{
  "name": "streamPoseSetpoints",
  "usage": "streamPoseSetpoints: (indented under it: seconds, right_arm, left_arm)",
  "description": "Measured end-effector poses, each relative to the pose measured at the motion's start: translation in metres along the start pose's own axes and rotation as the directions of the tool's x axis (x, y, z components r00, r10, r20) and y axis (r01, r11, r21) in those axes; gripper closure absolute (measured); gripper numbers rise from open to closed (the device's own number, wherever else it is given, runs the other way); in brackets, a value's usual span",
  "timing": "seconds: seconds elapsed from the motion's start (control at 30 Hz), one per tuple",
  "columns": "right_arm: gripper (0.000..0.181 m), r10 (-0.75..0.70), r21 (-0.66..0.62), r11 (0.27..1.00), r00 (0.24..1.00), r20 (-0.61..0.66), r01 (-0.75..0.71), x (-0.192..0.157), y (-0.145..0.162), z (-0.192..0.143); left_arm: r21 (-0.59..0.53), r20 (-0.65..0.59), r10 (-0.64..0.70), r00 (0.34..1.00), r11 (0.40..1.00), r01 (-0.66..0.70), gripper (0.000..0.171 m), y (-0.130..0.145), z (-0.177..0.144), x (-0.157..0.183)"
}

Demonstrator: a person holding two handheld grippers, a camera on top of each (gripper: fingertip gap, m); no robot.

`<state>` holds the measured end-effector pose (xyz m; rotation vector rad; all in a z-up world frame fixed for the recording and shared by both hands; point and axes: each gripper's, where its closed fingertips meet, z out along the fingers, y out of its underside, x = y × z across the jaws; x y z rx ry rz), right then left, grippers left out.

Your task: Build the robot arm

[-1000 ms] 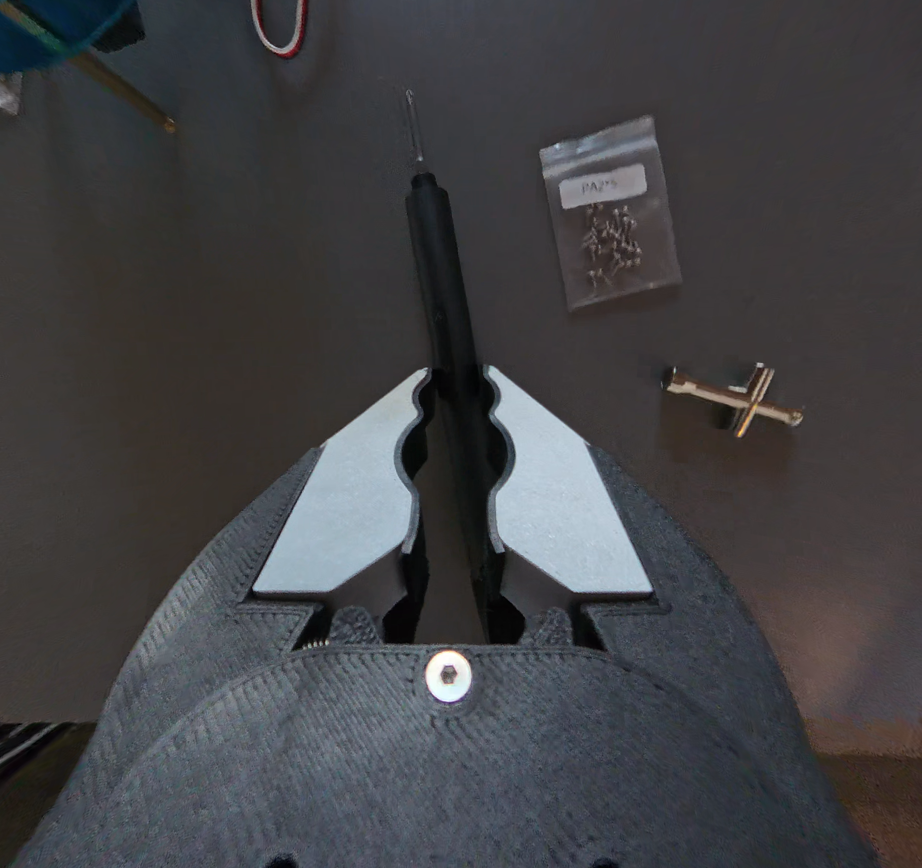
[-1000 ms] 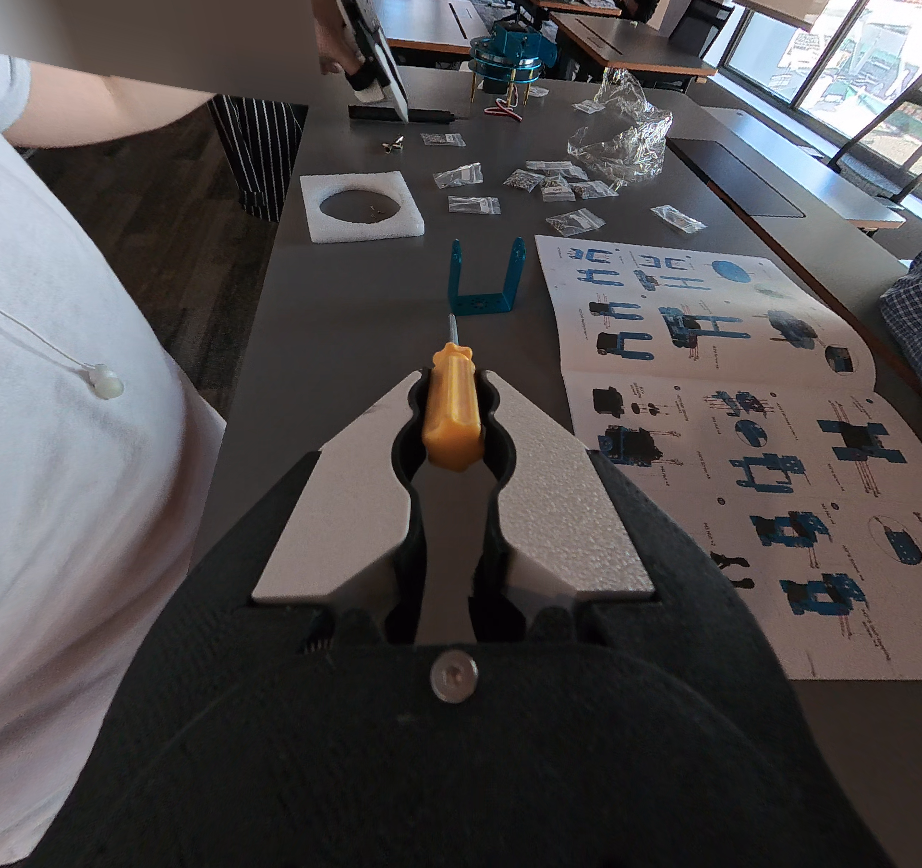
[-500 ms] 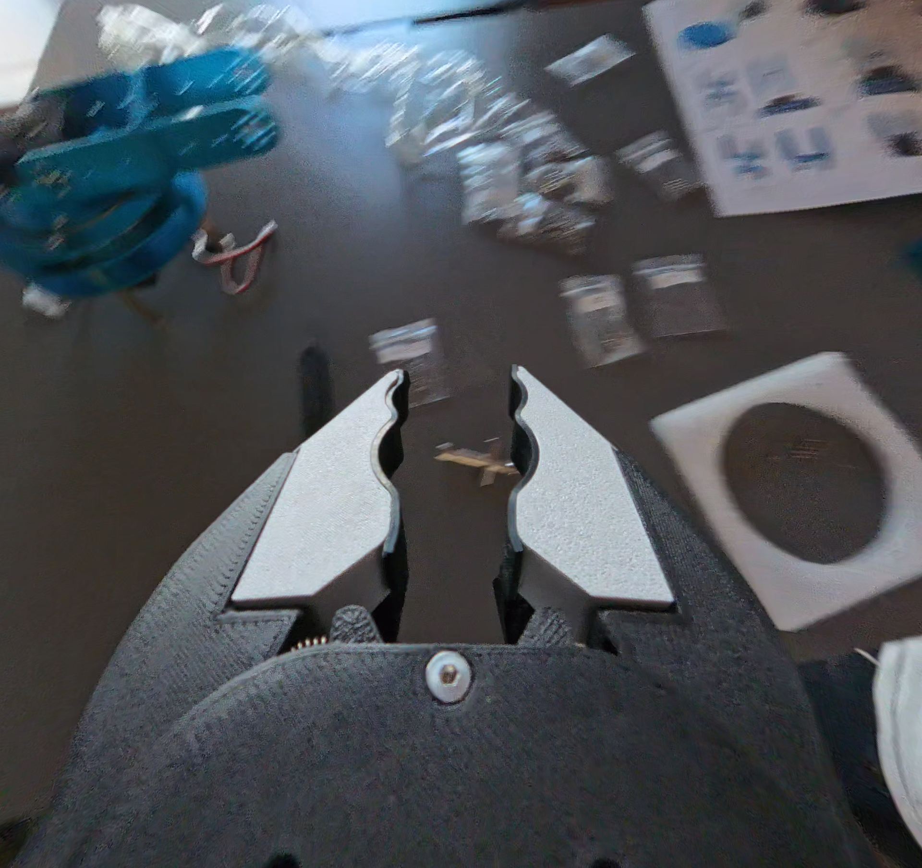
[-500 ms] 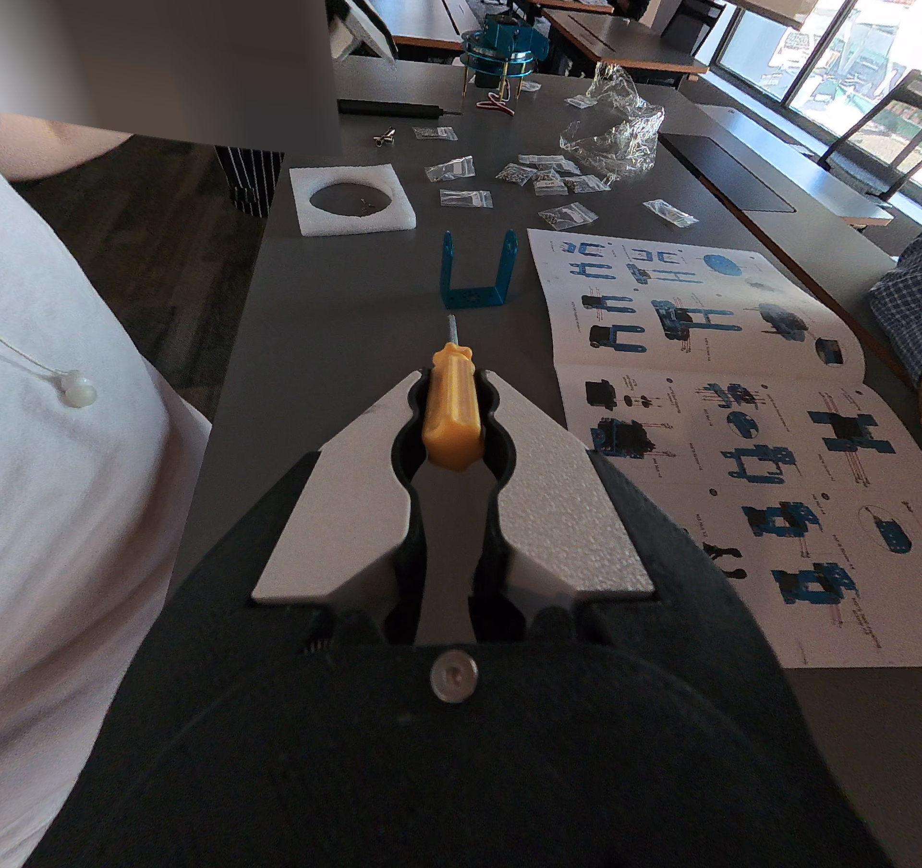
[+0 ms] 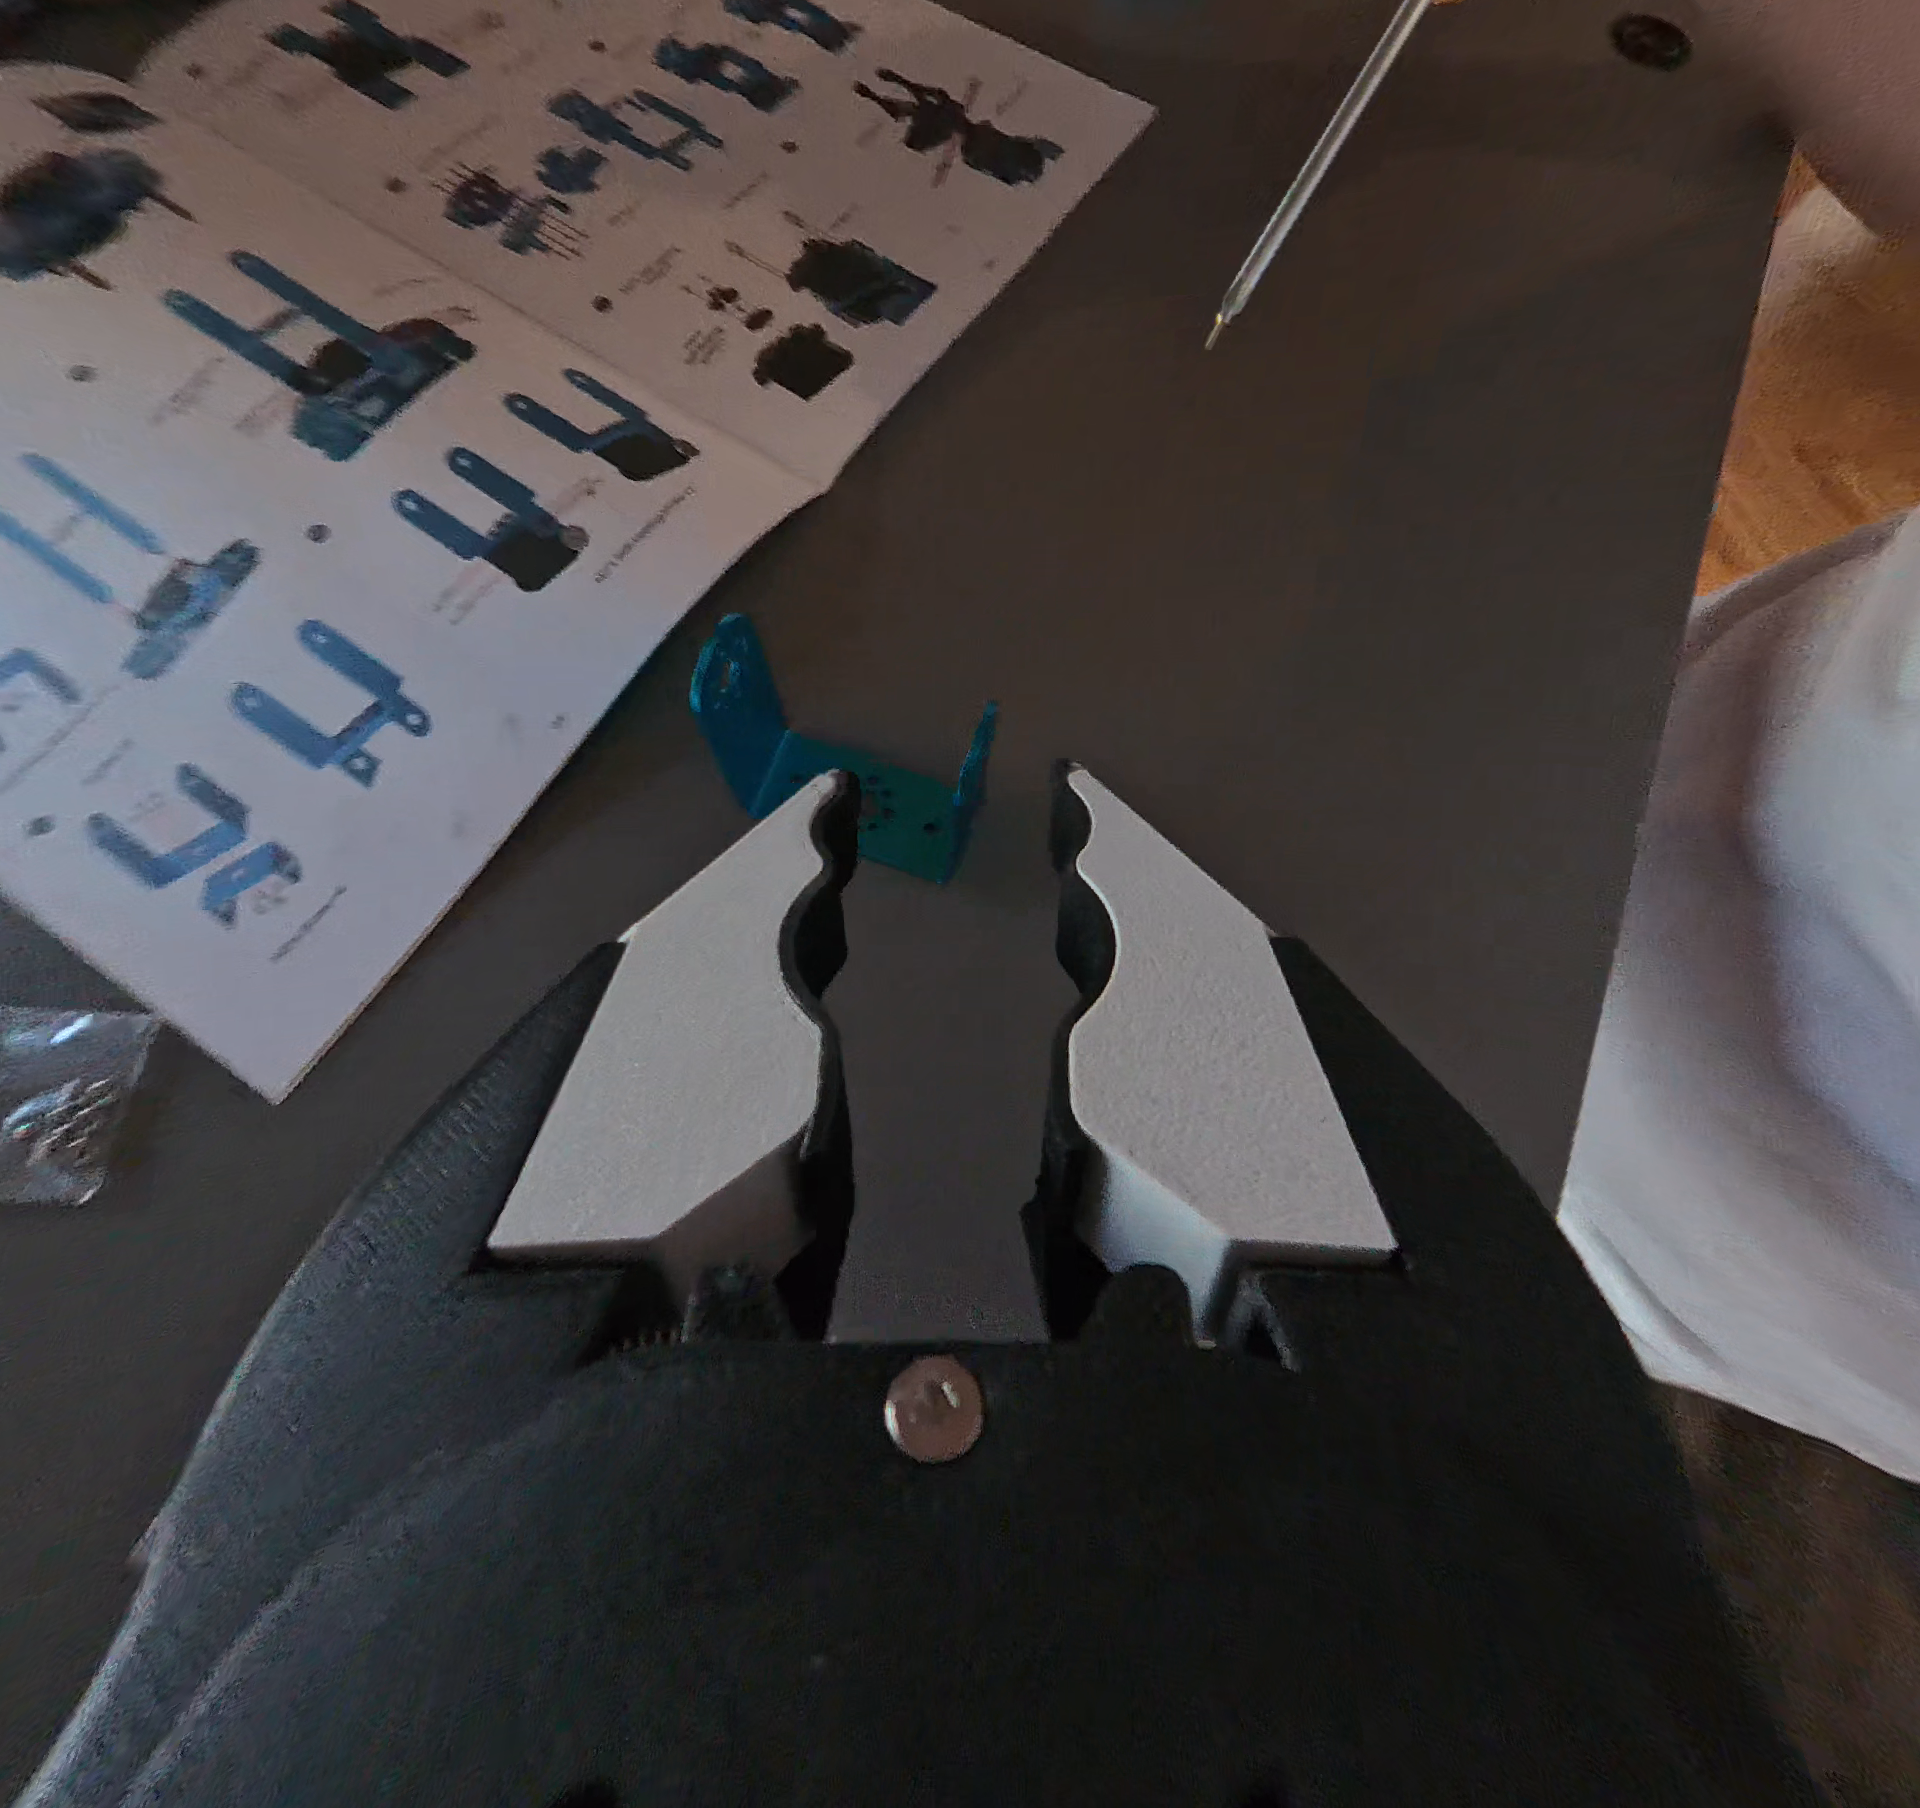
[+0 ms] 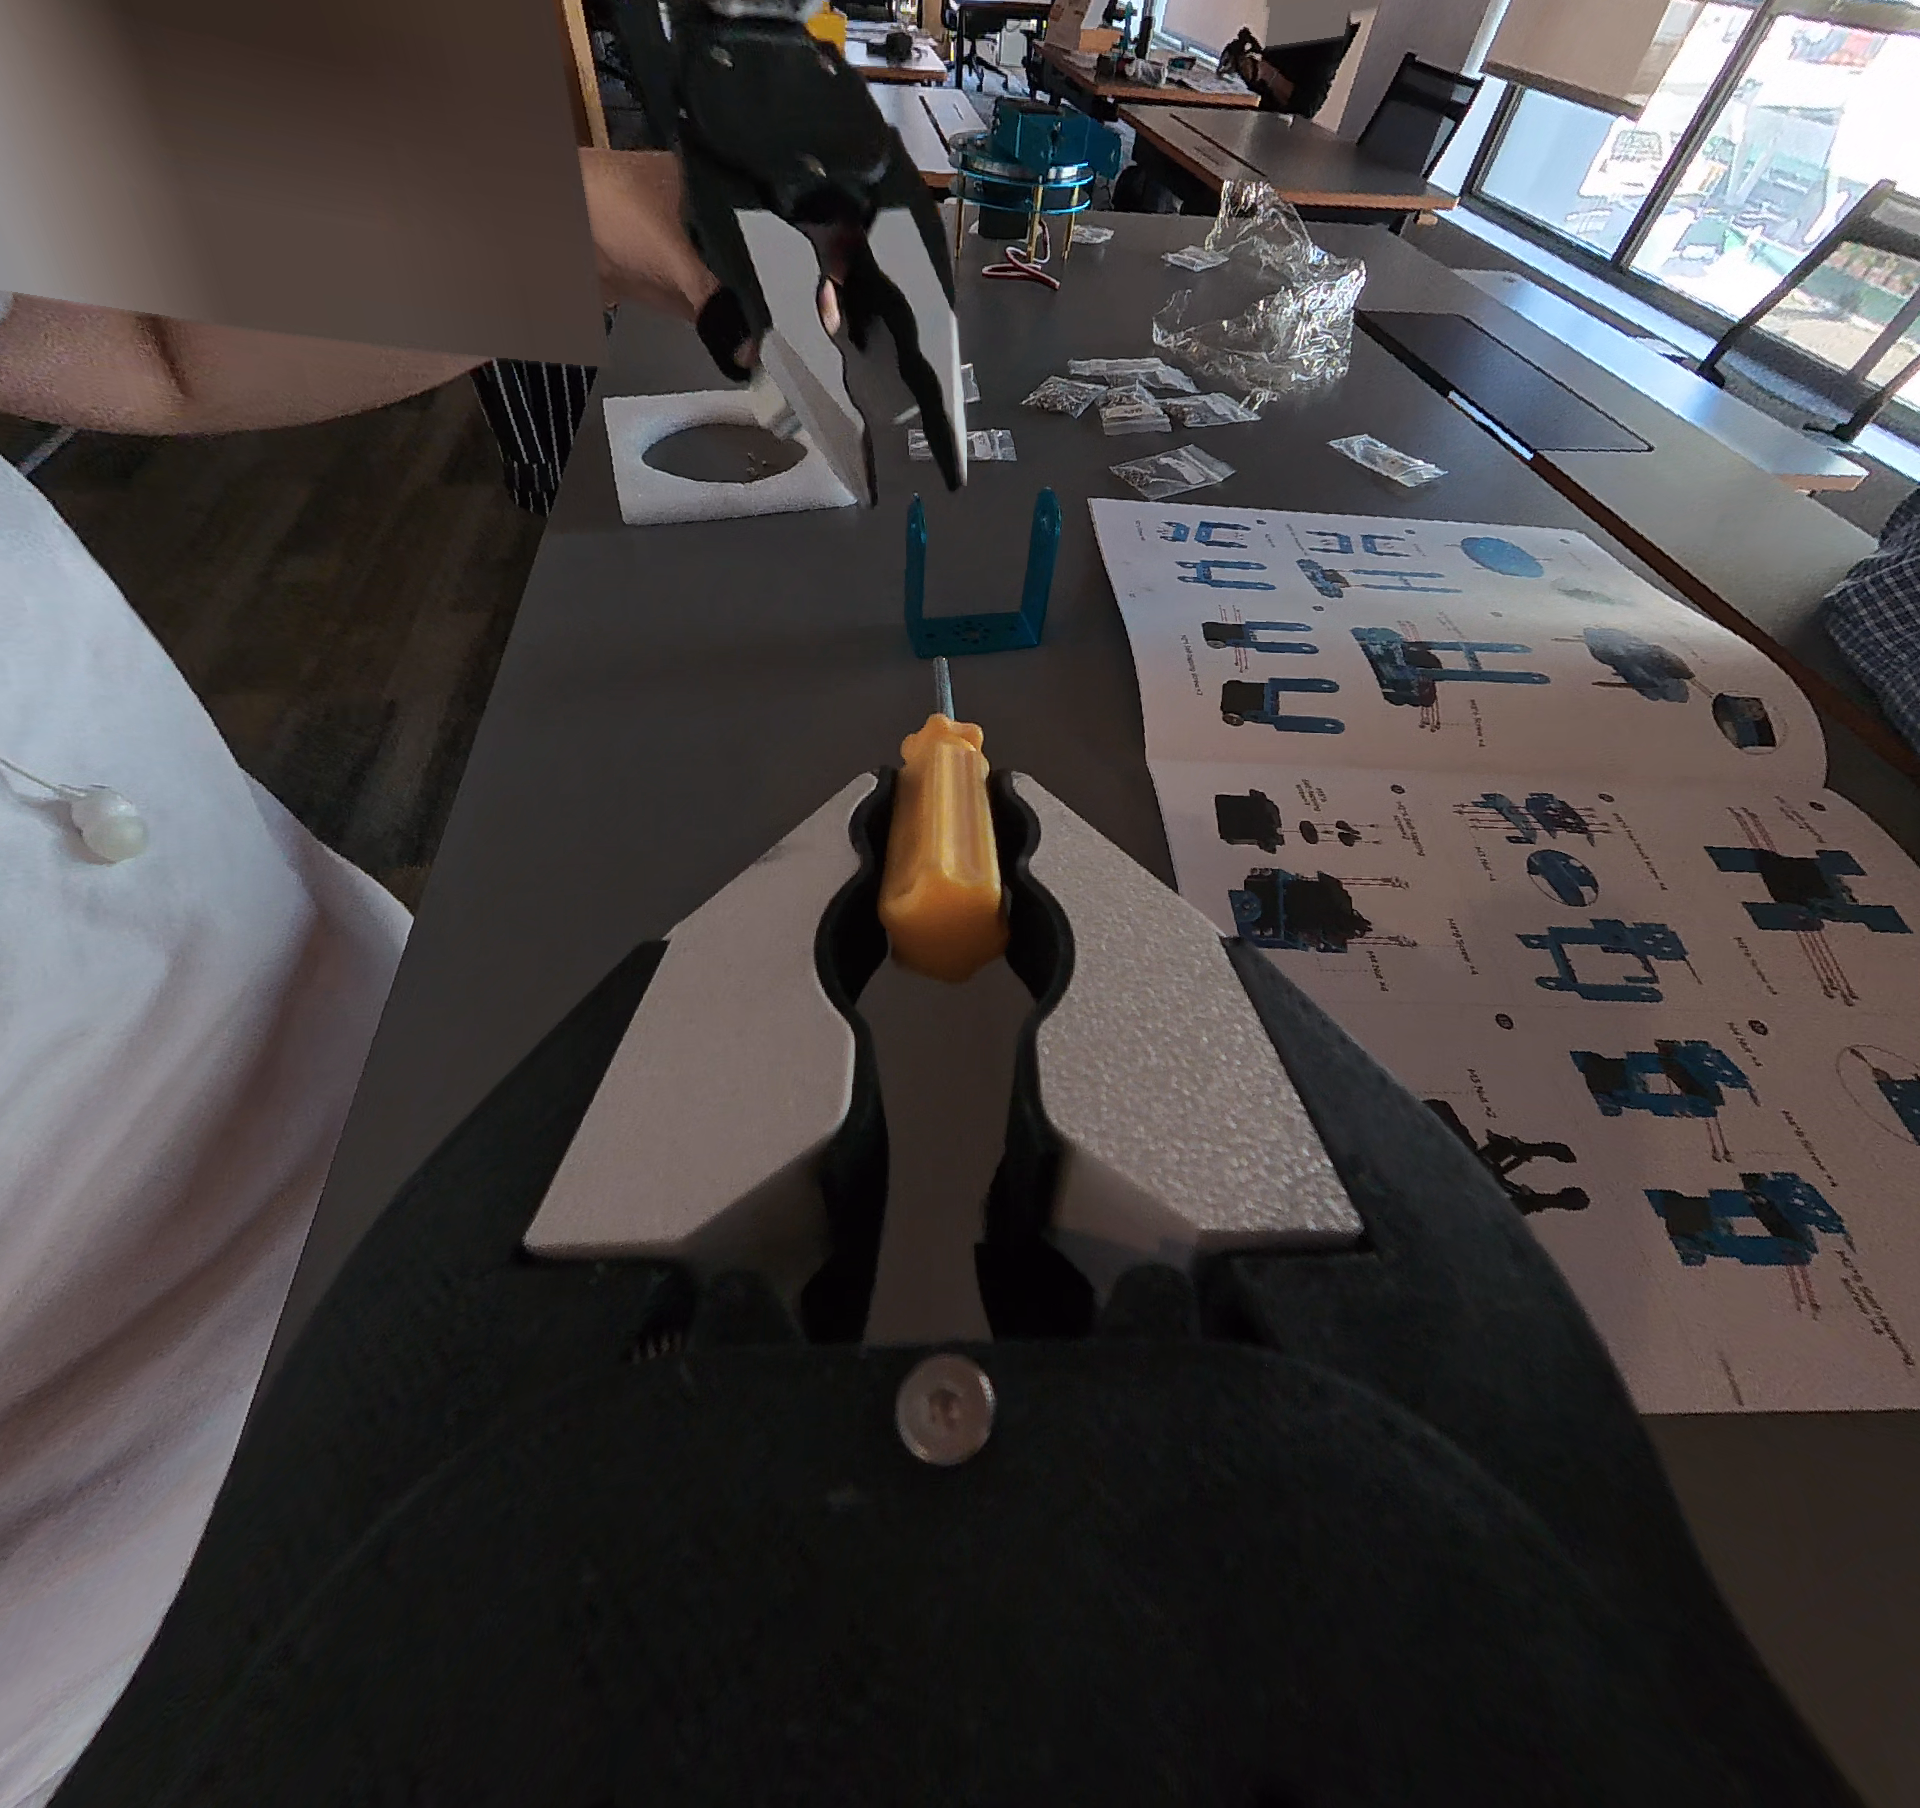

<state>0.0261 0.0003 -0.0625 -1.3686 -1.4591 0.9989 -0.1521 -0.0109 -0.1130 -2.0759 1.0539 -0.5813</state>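
My left gripper (image 5: 951, 784) is open and empty, hovering just above a blue U-shaped metal bracket (image 5: 847, 766) that stands upright on the dark table. In the right wrist view the left gripper (image 6: 912, 485) hangs above the bracket (image 6: 975, 582). My right gripper (image 6: 940, 782) is shut on a yellow-handled screwdriver (image 6: 940, 870), its thin shaft pointing at the bracket. The screwdriver (image 5: 1320, 148) also shows at the top right of the left wrist view, tip above the table.
A large printed instruction sheet (image 6: 1507, 875) lies right of the bracket. A white foam square with a round hole (image 6: 717, 470), several small bags of screws (image 6: 1143, 408), crumpled clear plastic (image 6: 1262, 314) and a blue assembly (image 6: 1029, 158) sit farther back. A person in white (image 6: 125, 927) is at the left. Left tips to right tips: about 20 cm.
My left gripper let go of the black tool at the table's far end, opened, and swung over to the blue bracket. My right gripper stayed shut on the screwdriver, barely moving.
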Motion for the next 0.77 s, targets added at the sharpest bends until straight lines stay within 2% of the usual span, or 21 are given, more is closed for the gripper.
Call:
streamPoseSetpoints:
  seconds: [0.1,0.27,0.33,0.43,0.5,0.63,0.77]
  right_arm:
    - [0.165,0.01,0.009,1.0,1.0,-0.007,-0.01,0.001,0.001,-0.004]
    - [0.165,0.031,0.021,0.999,0.999,-0.019,-0.03,0.004,0.006,-0.01]
    - [0.165,0.036,0.032,0.999,0.999,-0.022,-0.035,0.006,0.006,-0.012]
    - [0.165,0.056,0.057,0.997,0.998,-0.019,-0.055,0.008,0.005,-0.014]
    - [0.165,0.073,0.07,0.995,0.997,-0.014,-0.072,0.009,0.006,-0.014]
    - [0.165,0.098,0.075,0.992,0.995,-0.013,-0.097,0.01,0.01,-0.013]
    - [0.165,0.091,0.086,0.992,0.995,-0.028,-0.088,0.01,0.008,-0.015]
  left_arm:
    - [-0.035,-0.05,-0.015,0.999,0.999,0.014,0.138,0.006,0.017,0.0]
    - [-0.073,-0.075,-0.055,0.996,0.996,0.05,0.167,0.019,0.035,0.001]
    - [-0.033,-0.095,-0.101,0.99,0.995,0.098,0.168,0.015,0.039,0.003]
    - [0.093,-0.09,-0.22,0.971,0.969,0.228,0.171,-0.006,0.033,-0.004]
    - [0.169,-0.158,-0.324,0.933,0.922,0.349,0.171,-0.018,0.027,-0.001]
    - [0.259,-0.243,-0.46,0.854,0.818,0.514,0.171,-0.025,0.021,-0.002]
    - [0.376,-0.477,-0.535,0.697,0.592,0.713,0.171,-0.051,-0.004,0.005]
